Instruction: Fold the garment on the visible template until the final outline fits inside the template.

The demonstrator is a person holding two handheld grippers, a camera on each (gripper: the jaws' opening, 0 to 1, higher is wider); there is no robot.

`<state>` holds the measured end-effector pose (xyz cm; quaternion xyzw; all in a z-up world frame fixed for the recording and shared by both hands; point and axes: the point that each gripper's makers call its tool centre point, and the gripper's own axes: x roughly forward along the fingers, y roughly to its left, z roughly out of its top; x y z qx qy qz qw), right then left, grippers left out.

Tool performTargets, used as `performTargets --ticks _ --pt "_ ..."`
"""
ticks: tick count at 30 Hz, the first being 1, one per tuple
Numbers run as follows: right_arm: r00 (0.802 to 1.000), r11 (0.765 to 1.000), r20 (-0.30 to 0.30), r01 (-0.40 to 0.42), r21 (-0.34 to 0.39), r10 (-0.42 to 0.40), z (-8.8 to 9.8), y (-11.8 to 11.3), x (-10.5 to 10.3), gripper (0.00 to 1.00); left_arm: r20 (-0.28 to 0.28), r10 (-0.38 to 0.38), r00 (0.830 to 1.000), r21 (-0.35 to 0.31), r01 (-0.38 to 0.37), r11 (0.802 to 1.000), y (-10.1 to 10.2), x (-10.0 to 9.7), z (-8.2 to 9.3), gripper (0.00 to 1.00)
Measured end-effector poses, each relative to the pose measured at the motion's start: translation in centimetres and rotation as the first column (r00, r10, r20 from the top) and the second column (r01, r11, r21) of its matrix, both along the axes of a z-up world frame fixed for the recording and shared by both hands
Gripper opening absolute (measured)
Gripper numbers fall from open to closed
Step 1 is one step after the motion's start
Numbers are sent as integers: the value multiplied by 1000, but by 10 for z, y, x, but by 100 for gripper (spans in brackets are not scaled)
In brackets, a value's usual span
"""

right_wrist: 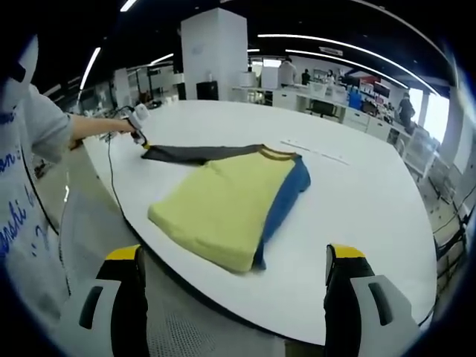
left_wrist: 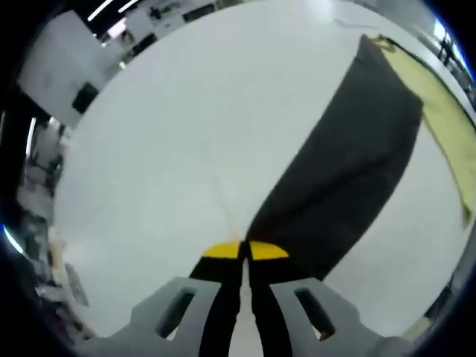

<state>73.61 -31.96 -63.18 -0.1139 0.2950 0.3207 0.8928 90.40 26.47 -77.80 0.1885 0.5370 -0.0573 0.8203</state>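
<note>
At the bottom centre of the left gripper view, the left gripper (left_wrist: 243, 251) was seen with its black, yellow-tipped jaws pressed together on the end of a dark grey fabric sleeve (left_wrist: 349, 178), which stretched from the jaw tips up towards the upper right of the frame. Along the right edge of that view, a strip of the pale yellow garment (left_wrist: 446, 126) was visible beyond the sleeve, and a large white tabletop (left_wrist: 186, 134) lay under both.

In the right gripper view, the right gripper (right_wrist: 234, 260) was shown at the bottom of the frame with its jaws spread wide apart and nothing held between them, positioned off the near edge of the tabletop (right_wrist: 357, 193). The garment (right_wrist: 227, 204), a pale yellow shirt with a blue side and sleeve, was laid flat on the tabletop in the centre of the frame, its yellow body facing up and its blue part (right_wrist: 286, 197) along the right side. The grey sleeve (right_wrist: 193, 154) was drawn out towards the upper left, where its end was gripped by the left gripper (right_wrist: 138, 136), held in a person's hand. The person's grey sleeve (right_wrist: 44, 126) was seen at the left edge. No template outline could be made out.
</note>
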Motion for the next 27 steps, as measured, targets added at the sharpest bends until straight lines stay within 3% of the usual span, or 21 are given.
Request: performTargets --ticks 14,18,21,27 --pt "1000 1000 -9 9 -2 -9 -5 1 -1 100 -35 -34 999 33 35 999 4 2 -1 0" --pt "1000 1000 -5 13 7 -13 -4 1 0 100 -37 -93 995 83 96 992 2 2 -1 0" --pt "1000 1000 -5 10 5 -10 -5 1 -1 100 -34 -82 996 78 84 993 2 2 -1 0" --pt "1000 1000 1 13 9 -13 -4 -1 0 100 -10 -89 996 99 90 991 9 -1 4 12"
